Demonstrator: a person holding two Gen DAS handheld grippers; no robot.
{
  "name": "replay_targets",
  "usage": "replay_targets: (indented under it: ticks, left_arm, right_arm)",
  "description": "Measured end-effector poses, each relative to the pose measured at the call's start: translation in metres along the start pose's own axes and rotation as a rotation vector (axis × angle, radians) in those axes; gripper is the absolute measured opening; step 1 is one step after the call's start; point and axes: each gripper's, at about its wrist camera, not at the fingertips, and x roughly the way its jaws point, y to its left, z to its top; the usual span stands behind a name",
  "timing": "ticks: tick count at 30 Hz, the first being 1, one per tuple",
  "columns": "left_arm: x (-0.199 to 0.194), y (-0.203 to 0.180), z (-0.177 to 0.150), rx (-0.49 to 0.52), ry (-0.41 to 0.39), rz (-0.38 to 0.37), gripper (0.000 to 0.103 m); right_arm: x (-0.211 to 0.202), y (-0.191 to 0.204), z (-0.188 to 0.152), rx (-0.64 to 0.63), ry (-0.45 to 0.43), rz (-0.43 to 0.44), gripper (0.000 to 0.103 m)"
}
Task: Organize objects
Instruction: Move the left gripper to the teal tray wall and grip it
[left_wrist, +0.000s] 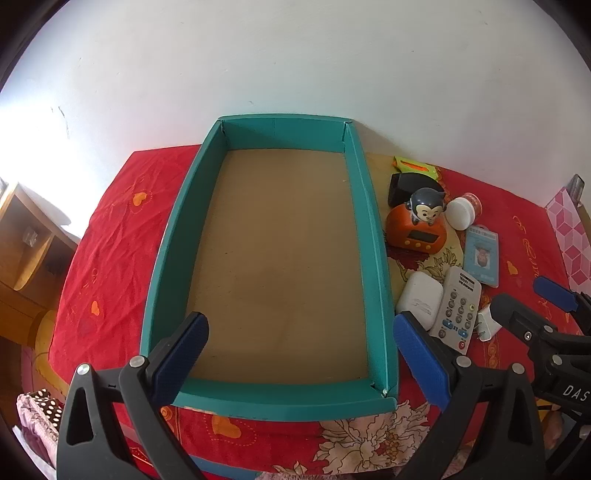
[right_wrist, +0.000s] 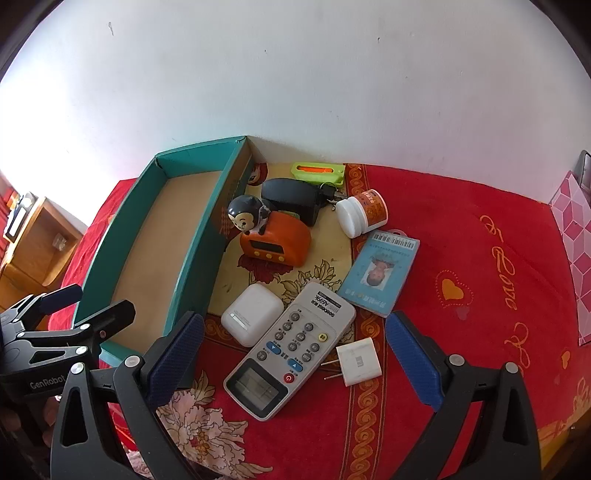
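A teal box (left_wrist: 173, 236) with a bare brown floor lies on the red cloth; its side wall shows in the right wrist view (right_wrist: 199, 236). Right of it lie an orange monkey clock (right_wrist: 275, 240), a white case (right_wrist: 253, 319), a grey remote (right_wrist: 291, 347), a white plug adapter (right_wrist: 360, 362), an ID card (right_wrist: 380, 273), a white-capped bottle (right_wrist: 360, 212), a black pouch (right_wrist: 295, 194) and a green holder (right_wrist: 317, 171). My left gripper (left_wrist: 301, 354) is open over the box's near end. My right gripper (right_wrist: 295, 354) is open above the remote and adapter.
A white wall stands behind the table. A pink patterned bag (right_wrist: 576, 236) stands at the far right. Wooden furniture (left_wrist: 26, 251) is to the left, below the table edge. Red cloth (right_wrist: 461, 229) lies to the right of the objects.
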Motion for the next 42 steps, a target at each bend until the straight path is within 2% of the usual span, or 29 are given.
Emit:
replay_targets:
  ticks: [19,32,42]
  left_arm:
    - [0.008,0.017,0.0,-0.025,0.027,0.041,0.1]
    - [0.015,0.05,-0.003,-0.027,0.042,0.111,0.1]
    - [0.029,0.081,-0.017,-0.033,0.087,0.156,0.099]
  right_arm:
    - [0.01,0.007,-0.002,0.012,0.032,0.003,0.1]
    - [0.02,0.009,-0.004,0.041,0.055,-0.011,0.101]
    - [0.024,0.015,-0.01,0.062,0.078,-0.03,0.1]
